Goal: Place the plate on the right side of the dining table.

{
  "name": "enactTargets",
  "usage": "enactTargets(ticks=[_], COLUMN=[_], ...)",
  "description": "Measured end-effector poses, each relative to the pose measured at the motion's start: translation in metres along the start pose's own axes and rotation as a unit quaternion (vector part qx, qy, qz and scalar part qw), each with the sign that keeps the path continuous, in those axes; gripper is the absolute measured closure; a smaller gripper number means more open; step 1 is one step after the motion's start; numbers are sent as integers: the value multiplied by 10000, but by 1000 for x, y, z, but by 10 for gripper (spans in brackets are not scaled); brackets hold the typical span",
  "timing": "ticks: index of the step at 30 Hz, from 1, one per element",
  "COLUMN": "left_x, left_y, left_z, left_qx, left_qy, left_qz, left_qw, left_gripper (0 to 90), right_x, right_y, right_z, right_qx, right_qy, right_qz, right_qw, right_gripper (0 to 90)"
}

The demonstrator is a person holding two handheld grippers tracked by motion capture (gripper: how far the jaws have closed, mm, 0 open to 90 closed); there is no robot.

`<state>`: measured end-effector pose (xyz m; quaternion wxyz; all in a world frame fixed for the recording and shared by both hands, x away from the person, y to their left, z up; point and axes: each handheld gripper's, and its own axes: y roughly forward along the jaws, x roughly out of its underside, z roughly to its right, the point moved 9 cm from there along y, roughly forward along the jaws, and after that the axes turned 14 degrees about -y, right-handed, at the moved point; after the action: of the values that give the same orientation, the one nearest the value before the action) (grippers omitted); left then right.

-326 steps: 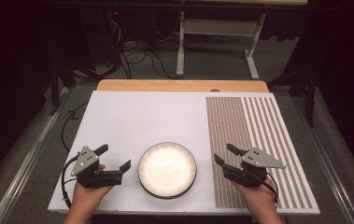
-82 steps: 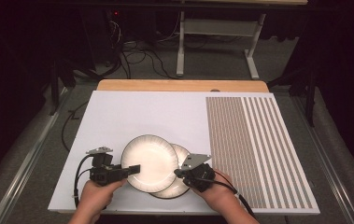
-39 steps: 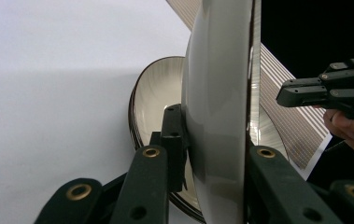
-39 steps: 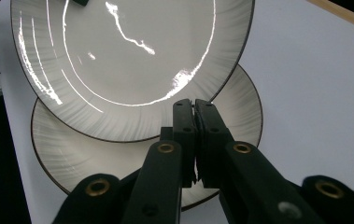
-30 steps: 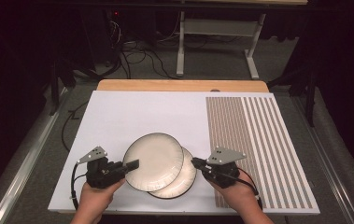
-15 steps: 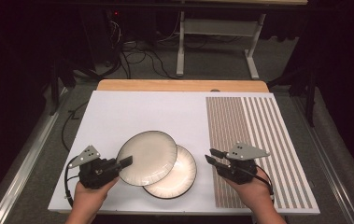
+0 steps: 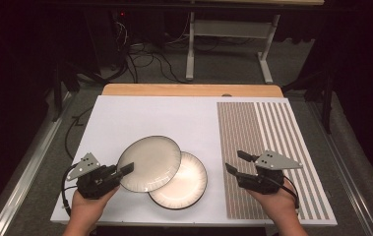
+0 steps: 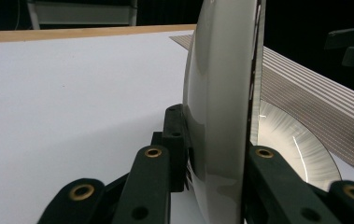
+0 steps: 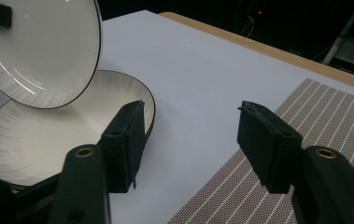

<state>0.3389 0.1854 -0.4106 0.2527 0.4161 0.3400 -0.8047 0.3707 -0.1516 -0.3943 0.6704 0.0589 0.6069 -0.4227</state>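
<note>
High view: the left gripper [image 7: 124,170] clamps the near-left rim of a round cream plate with a dark edge [image 7: 149,163], held lifted and overlapping a second matching plate [image 7: 181,181] lying on the white board [image 7: 139,115].
Left gripper view: jaws clenched on the upper plate's rim [image 8: 221,140], seen edge-on.
Right gripper view: the right gripper [image 9: 188,140] gapes empty beside the striped placemat [image 9: 305,140]; both plates lie to its left.

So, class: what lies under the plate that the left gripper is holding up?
Under the lifted plate, clamped at its rim by the left gripper, a second plate rests on the white table. The second plate's left part is covered in the high view.
</note>
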Motion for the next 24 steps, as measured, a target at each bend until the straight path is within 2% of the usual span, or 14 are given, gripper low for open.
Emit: enactTargets(ticks=[5,6,7,13,24], left_x=[0,0,0,0,0], left_y=[0,-1,-1,-1,-2], left_z=[1,1,2,3,5], left_qx=[-29,-39,-43,-64,-136], left_qy=[104,139,175,299,424], left_qz=[-2,6,3,10,1], left_qw=[9999,9999,9998,9995,9990], left_gripper=[772,771,771,769,765], right_x=[3,4,3,3,6], right_y=[-4,-5,-5,-10,-13], right_z=[5,5,7,10,12], right_qx=[46,91,142,362,531], right_qy=[167,244,209,356,293], right_qz=[179,157,215,292,270], right_qw=[9997,9995,9994,9983,9978], right_gripper=[243,217,179,19,5])
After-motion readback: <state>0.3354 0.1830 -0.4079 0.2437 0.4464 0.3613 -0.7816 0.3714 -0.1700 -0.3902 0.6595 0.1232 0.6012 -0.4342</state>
